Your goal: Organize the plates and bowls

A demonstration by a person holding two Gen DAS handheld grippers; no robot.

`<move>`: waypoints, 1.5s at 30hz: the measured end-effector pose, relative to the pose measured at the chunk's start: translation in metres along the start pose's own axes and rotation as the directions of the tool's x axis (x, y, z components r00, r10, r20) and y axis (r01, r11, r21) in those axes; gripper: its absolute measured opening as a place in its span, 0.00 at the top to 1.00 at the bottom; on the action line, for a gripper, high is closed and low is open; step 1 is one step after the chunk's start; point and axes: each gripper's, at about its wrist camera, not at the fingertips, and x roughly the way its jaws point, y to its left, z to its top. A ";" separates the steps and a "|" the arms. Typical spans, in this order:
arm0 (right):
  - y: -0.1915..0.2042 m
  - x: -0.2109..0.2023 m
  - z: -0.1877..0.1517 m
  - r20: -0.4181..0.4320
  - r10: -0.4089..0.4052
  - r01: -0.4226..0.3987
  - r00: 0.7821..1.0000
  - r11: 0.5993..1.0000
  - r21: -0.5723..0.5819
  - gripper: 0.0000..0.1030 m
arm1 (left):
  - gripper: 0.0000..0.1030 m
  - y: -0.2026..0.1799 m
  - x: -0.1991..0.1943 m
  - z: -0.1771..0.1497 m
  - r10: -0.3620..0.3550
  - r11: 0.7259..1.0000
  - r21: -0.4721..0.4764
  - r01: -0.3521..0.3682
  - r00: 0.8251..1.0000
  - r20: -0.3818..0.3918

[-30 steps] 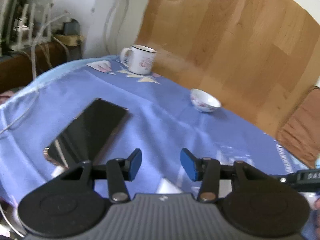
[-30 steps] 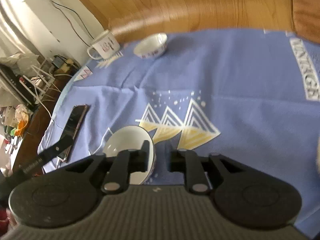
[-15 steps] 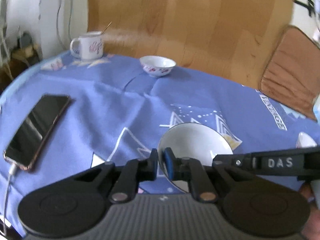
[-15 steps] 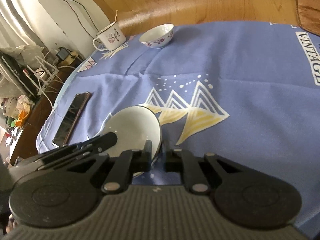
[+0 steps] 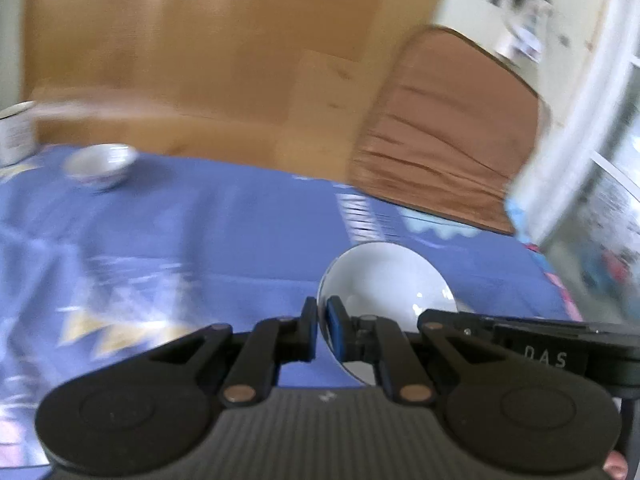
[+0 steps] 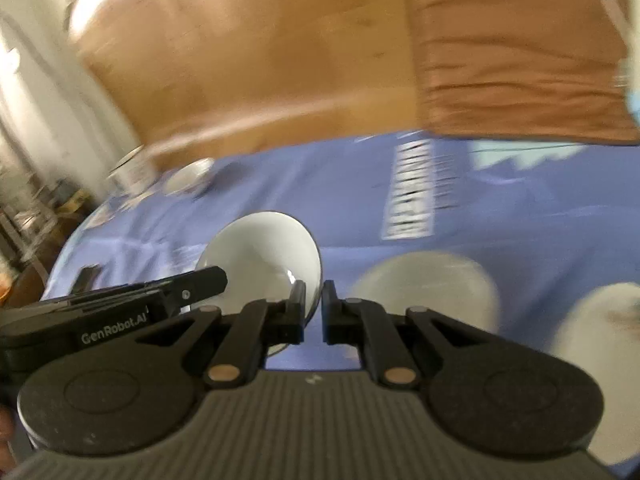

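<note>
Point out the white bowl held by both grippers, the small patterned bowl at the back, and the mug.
white bowl [image 5: 384, 276], left wrist view, on its inner surface.
small patterned bowl [image 5: 100, 164], left wrist view, on its outer wall.
mug [image 5: 14, 132], left wrist view, on its side.

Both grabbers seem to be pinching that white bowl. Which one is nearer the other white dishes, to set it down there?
Probably the right gripper. It pinches the plain white bowl's rim, and two blurred white dishes lie just beyond its fingers. The left gripper faces bare blue cloth.

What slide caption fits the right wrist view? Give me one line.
Both hand-held grippers, right and left, pinch the white bowl by its rim above the blue tablecloth.
</note>
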 end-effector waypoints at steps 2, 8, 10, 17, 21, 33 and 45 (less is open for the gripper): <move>-0.020 -0.010 0.000 0.013 -0.044 0.043 0.999 0.999 0.019 0.90 | 0.93 -0.020 0.016 -0.001 -0.027 0.999 0.017 0.028 0.999 -0.025; -0.054 -0.011 -0.012 0.007 -0.101 0.100 0.995 0.993 0.057 0.89 | 0.92 -0.048 0.049 -0.010 -0.027 0.998 0.055 0.031 0.997 -0.075; -0.053 -0.011 -0.016 0.027 -0.103 0.102 0.994 0.994 0.042 0.89 | 0.92 -0.052 0.048 -0.012 -0.012 0.996 0.083 0.016 0.998 -0.056; -0.041 -0.009 -0.017 0.103 -0.155 0.160 0.983 0.986 -0.048 0.79 | 0.90 -0.048 0.042 -0.006 0.000 0.997 0.079 0.003 0.999 -0.042; -0.040 -0.012 -0.010 0.130 -0.168 0.173 0.977 0.984 -0.032 0.79 | 0.89 -0.034 0.028 -0.002 -0.001 0.998 0.069 0.001 1.000 -0.003; 0.040 0.029 0.014 -0.005 0.067 -0.068 0.998 0.996 -0.060 0.79 | 0.89 0.152 -0.023 -0.017 0.411 0.912 -0.072 -0.404 0.897 0.165; 0.141 0.203 0.089 -0.170 0.200 -0.157 0.965 0.959 0.234 0.77 | 0.83 0.243 -0.039 -0.040 0.394 0.900 -0.288 -0.326 0.892 0.222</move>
